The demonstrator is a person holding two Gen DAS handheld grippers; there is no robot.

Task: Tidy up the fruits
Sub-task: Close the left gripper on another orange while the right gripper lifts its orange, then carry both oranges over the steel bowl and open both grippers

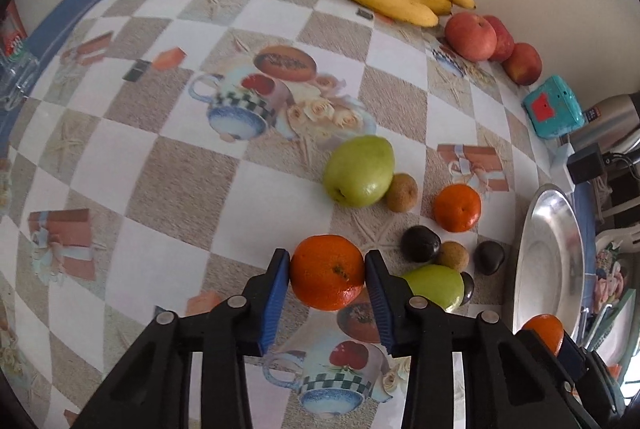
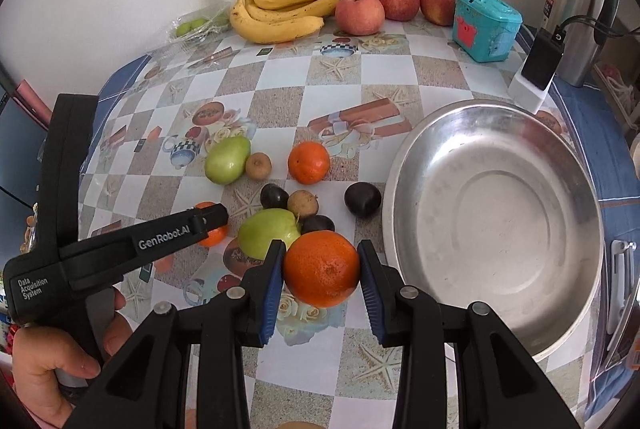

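Note:
My left gripper [image 1: 326, 261] is shut on an orange tangerine [image 1: 326, 275], its blue pads against both sides of the fruit, low over the checked tablecloth. The right wrist view shows that same gripper [image 2: 208, 225] at the left, held by a hand. My right gripper [image 2: 321, 257] is shut on a second tangerine [image 2: 322, 269], held above the cloth just left of an empty steel bowl [image 2: 400, 189]. A third tangerine [image 2: 309, 163] lies loose on the table. Two green pears [image 2: 227, 160] [image 2: 268, 233] and small brown and dark fruits lie between them.
Bananas [image 2: 288, 11] and three red apples [image 2: 360, 13] line the back wall. A teal box [image 2: 486, 25], a plugged-in charger [image 2: 540, 63] and a steel kettle [image 2: 580, 9] stand at the back right. A clear plastic box of green fruit [image 2: 196, 27] sits at the back left.

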